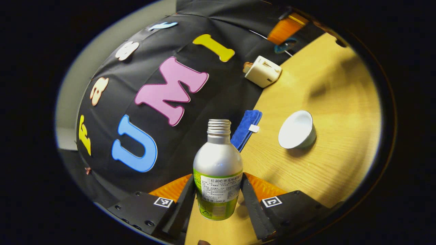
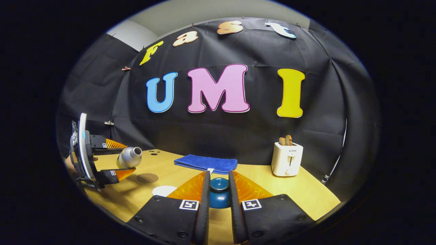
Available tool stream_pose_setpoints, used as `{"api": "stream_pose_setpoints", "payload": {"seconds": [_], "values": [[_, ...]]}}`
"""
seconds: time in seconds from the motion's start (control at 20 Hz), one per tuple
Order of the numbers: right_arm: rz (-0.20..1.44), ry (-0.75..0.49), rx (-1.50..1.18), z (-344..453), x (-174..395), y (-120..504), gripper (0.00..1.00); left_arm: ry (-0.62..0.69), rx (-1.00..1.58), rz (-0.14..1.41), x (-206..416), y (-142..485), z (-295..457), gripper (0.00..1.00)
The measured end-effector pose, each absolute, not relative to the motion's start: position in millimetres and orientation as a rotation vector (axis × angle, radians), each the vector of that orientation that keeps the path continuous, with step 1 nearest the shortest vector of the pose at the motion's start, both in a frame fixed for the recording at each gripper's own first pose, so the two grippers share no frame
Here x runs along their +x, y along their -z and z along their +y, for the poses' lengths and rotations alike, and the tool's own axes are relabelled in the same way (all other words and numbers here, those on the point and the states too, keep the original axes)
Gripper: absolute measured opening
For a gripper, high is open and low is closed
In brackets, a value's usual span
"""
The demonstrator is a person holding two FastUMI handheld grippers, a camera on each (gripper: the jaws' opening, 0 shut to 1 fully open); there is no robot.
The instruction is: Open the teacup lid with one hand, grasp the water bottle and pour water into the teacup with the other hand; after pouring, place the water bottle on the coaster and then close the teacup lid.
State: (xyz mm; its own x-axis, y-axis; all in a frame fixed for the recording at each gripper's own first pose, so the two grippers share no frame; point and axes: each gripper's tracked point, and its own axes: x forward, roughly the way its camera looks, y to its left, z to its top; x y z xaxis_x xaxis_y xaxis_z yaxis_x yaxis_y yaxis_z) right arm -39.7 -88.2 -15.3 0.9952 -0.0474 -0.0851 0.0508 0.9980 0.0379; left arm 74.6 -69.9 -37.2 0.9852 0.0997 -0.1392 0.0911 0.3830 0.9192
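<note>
My left gripper [image 1: 218, 181] is shut on the water bottle [image 1: 218, 163], a silver bottle with a green label and an uncapped threaded neck. In the right gripper view the bottle [image 2: 130, 157] hangs above the table's left side in the left gripper [image 2: 122, 159], tipped nearly level with its mouth toward the middle. The white teacup [image 1: 297, 130] stands uncovered on the table; its rim [image 2: 164, 190] lies below and right of the bottle. A round brown coaster [image 2: 147, 178] sits just behind the cup. My right gripper [image 2: 219, 175] is shut on the blue teacup lid [image 2: 219, 193], held above the table.
A folded blue cloth [image 2: 206, 163] lies by the back wall, also seen past the bottle as the cloth [image 1: 247, 128]. A white toaster [image 2: 287, 158] with bread in it stands at the back right. The wooden table [image 2: 299, 190] is bare around the cup.
</note>
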Motion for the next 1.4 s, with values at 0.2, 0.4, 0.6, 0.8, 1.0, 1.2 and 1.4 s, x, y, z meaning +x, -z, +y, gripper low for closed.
{"api": "stream_pose_setpoints", "payload": {"seconds": [0.2,0.4,0.6,0.8,1.0,1.2,1.4], "values": [[0.083,0.063,0.041,-95.1,-42.1,14.9,0.31,0.032,1.32,0.207,81.3,45.9,-79.7,0.79],[0.087,0.073,0.051,-98.9,-42.6,16.3,0.31,0.067,1.481,0.216,83.1,53.1,-85.3,0.79],[0.082,0.076,0.055,-101.3,-44.3,15.0,0.31,0.093,1.568,0.262,93.6,63.5,-81.1,0.79],[0.08,0.074,0.056,-101.0,-43.9,14.9,0.31,0.095,1.647,0.265,100.4,61.8,-79.1,0.79],[0.077,0.074,0.059,-101.7,-45.1,13.7,0.31,0.118,1.729,0.24,100.4,60.7,-84.9,0.79],[0.07,0.08,0.061,-104.7,-46.5,11.2,0.31,0.131,1.786,0.226,102.7,59.7,-87.5,0.79],[0.073,0.081,0.062,-106.3,-46.1,12.8,0.31,0.127,1.853,0.205,105.3,56.9,-88.9,0.79]]}}
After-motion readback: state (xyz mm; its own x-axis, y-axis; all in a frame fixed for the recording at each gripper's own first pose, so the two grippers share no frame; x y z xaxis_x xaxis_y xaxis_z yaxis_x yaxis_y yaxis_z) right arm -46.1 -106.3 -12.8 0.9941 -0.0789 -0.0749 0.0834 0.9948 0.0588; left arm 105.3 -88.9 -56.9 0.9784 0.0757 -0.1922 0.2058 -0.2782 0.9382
